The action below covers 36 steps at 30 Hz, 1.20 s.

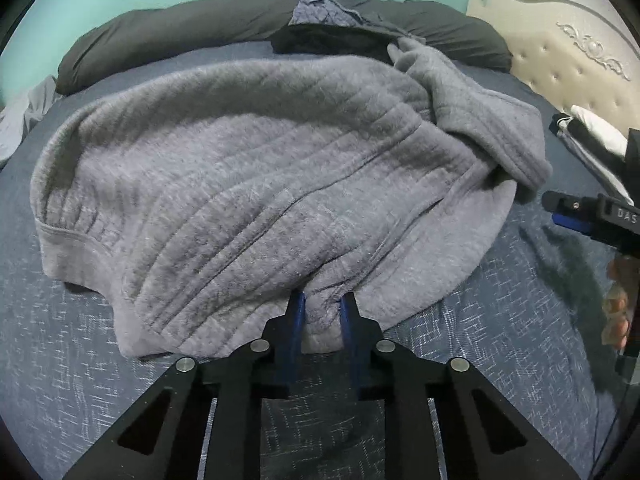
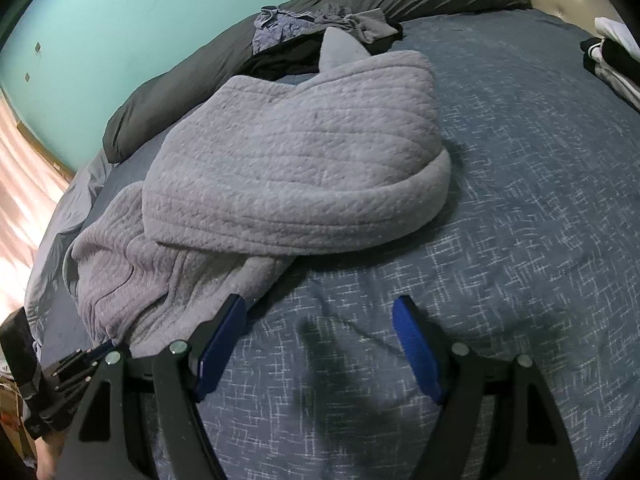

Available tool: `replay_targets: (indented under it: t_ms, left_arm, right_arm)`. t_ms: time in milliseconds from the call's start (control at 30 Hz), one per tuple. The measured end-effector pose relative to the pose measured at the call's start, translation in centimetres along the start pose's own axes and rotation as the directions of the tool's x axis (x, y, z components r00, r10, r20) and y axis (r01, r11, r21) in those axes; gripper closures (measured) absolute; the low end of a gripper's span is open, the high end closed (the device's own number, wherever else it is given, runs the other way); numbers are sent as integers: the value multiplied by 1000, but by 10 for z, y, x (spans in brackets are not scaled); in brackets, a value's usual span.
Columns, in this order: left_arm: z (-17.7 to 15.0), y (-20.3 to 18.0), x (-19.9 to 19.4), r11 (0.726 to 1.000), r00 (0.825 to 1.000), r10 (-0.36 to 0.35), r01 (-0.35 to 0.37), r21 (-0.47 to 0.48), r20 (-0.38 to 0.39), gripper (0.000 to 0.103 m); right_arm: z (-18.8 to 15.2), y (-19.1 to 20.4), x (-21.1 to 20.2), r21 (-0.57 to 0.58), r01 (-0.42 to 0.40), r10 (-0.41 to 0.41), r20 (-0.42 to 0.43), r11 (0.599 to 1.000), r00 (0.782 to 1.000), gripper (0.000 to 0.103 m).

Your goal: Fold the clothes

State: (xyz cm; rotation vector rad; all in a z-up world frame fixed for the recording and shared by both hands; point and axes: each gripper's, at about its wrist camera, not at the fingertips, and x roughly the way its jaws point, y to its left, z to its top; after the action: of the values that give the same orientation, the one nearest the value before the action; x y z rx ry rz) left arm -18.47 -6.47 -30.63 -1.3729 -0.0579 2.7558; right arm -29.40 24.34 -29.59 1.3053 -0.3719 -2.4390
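Observation:
A grey quilted sweatshirt (image 1: 248, 168) lies on the blue patterned bed cover (image 1: 520, 320), with one part folded over on top of itself (image 2: 296, 168). My left gripper (image 1: 323, 308) is shut on a fold of the sweatshirt's near edge; fabric bunches between its blue pads. In the right wrist view that left gripper (image 2: 94, 354) shows at the lower left, still at the garment's edge. My right gripper (image 2: 320, 312) stands open just above the bare bed cover, nothing between its fingers, its left finger close to the sweatshirt's edge. It also appears at the right edge of the left wrist view as the right gripper (image 1: 560, 210).
A long dark grey pillow (image 1: 160, 40) lies along the teal wall, with a crumpled blue-grey garment (image 1: 320, 12) and a black one (image 1: 328, 42) beside it. Folded black-and-white clothes (image 2: 612, 60) sit at the right by the cream tufted headboard (image 1: 580, 60).

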Motion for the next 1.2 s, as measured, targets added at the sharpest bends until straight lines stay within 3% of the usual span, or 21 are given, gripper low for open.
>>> replay_targets:
  t_ms: [133, 333, 500, 700, 867, 967, 1033, 1100, 1200]
  left_arm:
    - [3, 9, -14, 1000, 999, 17, -17, -1, 49, 91]
    - [6, 51, -45, 994, 991, 49, -36, -100, 123, 91]
    - [-19, 69, -69, 983, 986, 91, -67, -174, 137, 91]
    - [-12, 92, -35, 955, 990, 80, -41, -293, 120, 91]
    - [-18, 75, -27, 961, 995, 50, -24, -276, 87, 89]
    - [-14, 63, -40, 965, 990, 62, -28, -262, 123, 88]
    - [-8, 53, -46, 969, 986, 69, -30, -245, 149, 85]
    - [-6, 46, -51, 974, 984, 73, -36, -222, 163, 74]
    - [-7, 37, -46, 979, 988, 60, -29, -203, 145, 73]
  right_arm:
    - [0, 2, 4, -2, -2, 2, -7, 1000, 1000, 26]
    - [0, 3, 8, -5, 11, -11, -8, 1000, 1000, 26]
    - [-2, 7, 10, -14, 15, -15, -12, 1000, 1000, 26]
    - [-5, 7, 9, -27, 27, -27, -4, 999, 1000, 26]
    - [-4, 12, 13, -38, 38, -38, -6, 999, 999, 26]
    - [-3, 13, 14, -47, 44, -44, -3, 998, 999, 26]
    - [-3, 13, 14, -50, 43, -43, -3, 998, 999, 26]
    - [-2, 14, 16, -49, 37, -37, -4, 998, 999, 26]
    - [0, 16, 11, -55, 32, -32, 10, 998, 999, 26]
